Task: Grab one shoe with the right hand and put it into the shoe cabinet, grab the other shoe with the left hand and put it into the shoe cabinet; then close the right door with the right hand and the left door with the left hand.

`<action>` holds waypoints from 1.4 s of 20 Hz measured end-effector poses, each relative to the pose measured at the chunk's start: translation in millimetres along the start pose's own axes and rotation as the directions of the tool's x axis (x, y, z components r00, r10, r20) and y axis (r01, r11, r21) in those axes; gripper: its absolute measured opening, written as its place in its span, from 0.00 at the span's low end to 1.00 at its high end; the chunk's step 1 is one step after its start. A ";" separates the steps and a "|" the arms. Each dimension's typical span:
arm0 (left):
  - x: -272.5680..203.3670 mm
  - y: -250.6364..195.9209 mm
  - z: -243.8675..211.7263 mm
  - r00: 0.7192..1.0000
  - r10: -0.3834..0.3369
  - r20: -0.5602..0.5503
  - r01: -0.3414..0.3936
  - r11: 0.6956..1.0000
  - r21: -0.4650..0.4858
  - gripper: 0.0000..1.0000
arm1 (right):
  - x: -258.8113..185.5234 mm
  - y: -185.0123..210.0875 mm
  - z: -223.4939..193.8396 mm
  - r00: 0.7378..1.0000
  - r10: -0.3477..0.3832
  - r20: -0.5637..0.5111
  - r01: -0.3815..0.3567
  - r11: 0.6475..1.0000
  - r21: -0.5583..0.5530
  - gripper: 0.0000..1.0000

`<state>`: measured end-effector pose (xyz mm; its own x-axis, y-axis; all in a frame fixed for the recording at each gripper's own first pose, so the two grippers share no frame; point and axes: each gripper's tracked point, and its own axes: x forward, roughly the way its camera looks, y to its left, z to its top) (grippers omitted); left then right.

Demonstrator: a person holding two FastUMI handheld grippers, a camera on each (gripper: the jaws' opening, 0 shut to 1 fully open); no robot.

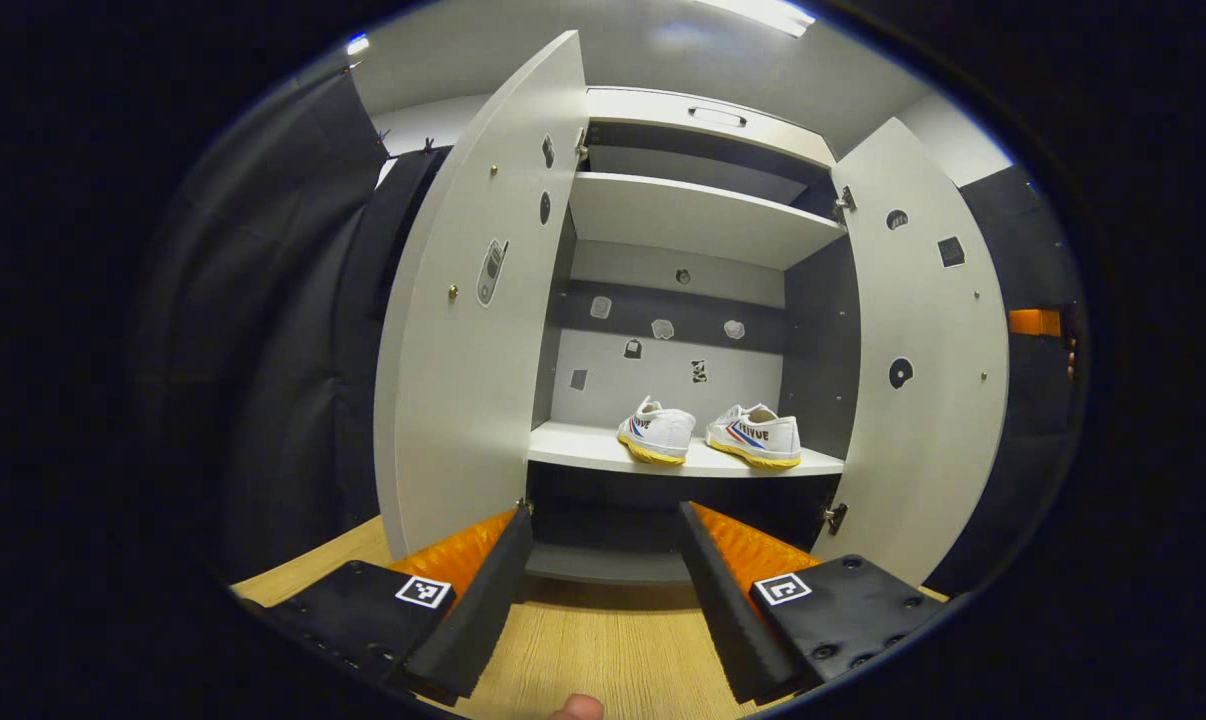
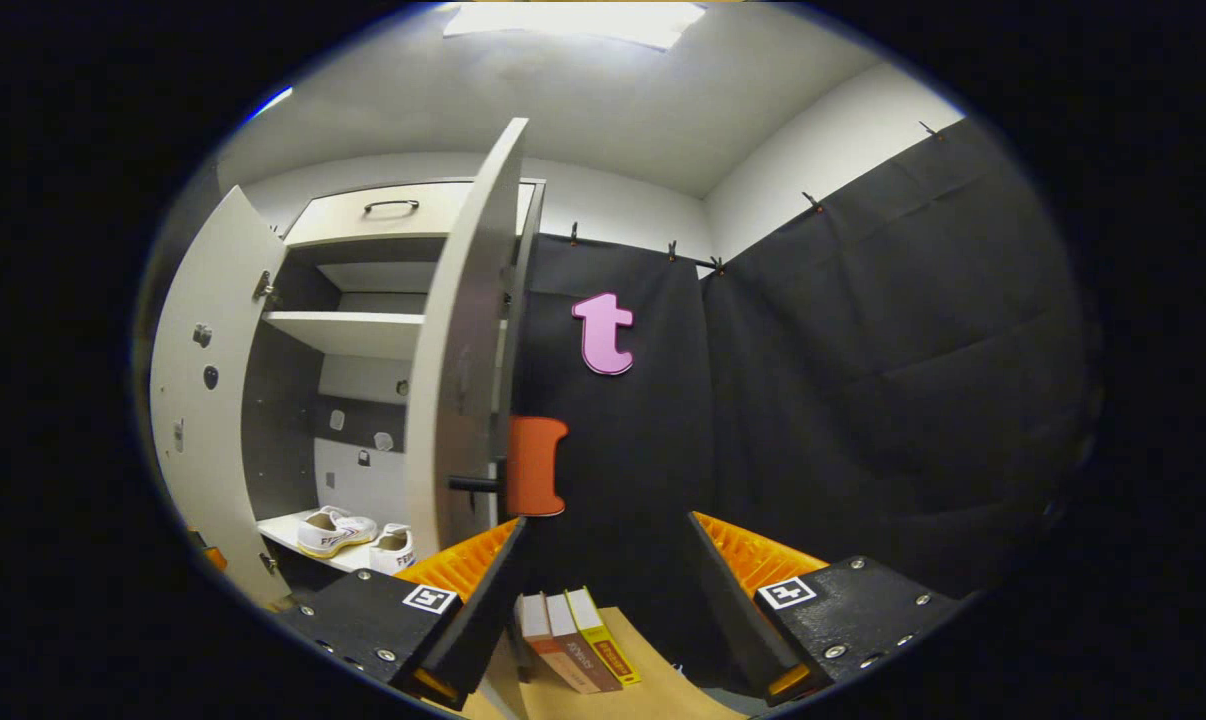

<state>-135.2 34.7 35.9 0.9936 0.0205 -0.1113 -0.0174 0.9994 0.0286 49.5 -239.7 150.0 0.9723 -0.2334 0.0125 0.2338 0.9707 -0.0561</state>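
Observation:
Two white shoes with yellow soles stand side by side on the middle shelf (image 1: pixel 583 447) of the open cabinet: the left shoe (image 1: pixel 657 433) and the right shoe (image 1: pixel 758 435). The left door (image 1: pixel 463 330) and the right door (image 1: pixel 923 360) both stand wide open. My left gripper (image 1: pixel 603 590) is open and holds nothing, in front of the cabinet and below the shelf. In the right gripper view the shoes (image 2: pixel 335 530) show past the right door (image 2: pixel 458 360), whose orange handle (image 2: pixel 535 466) juts toward me. My right gripper (image 2: pixel 603 610) is open and holds nothing, just right of that door's edge.
The cabinet has an upper shelf (image 1: pixel 693 215) and a top drawer (image 2: pixel 393 212) with a handle. Three books (image 2: pixel 575 640) stand on a wooden surface (image 2: pixel 653 690) below my right gripper. Black cloth (image 2: pixel 863 380) hangs behind and on both sides. The floor (image 1: pixel 603 650) is wood.

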 end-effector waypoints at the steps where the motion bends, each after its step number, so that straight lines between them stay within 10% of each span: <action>1: 0.2 -0.4 -0.2 1.000 0.000 0.000 0.000 1.000 0.005 0.94 | 8.9 -5.1 -1.8 1.000 -0.005 -0.010 0.005 1.000 0.004 0.94; 28: 10.4 -6.4 -11.2 0.998 -0.055 -0.044 0.055 0.998 0.000 0.94 | 8.9 88.9 -16.2 0.989 0.146 -0.020 -0.146 0.989 0.015 0.88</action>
<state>-126.0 28.7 23.4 0.9872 -0.0335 -0.1560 0.0375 0.9990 0.0229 79.0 -156.4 128.9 0.9958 -0.0901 -0.0160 0.0894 0.9951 -0.0422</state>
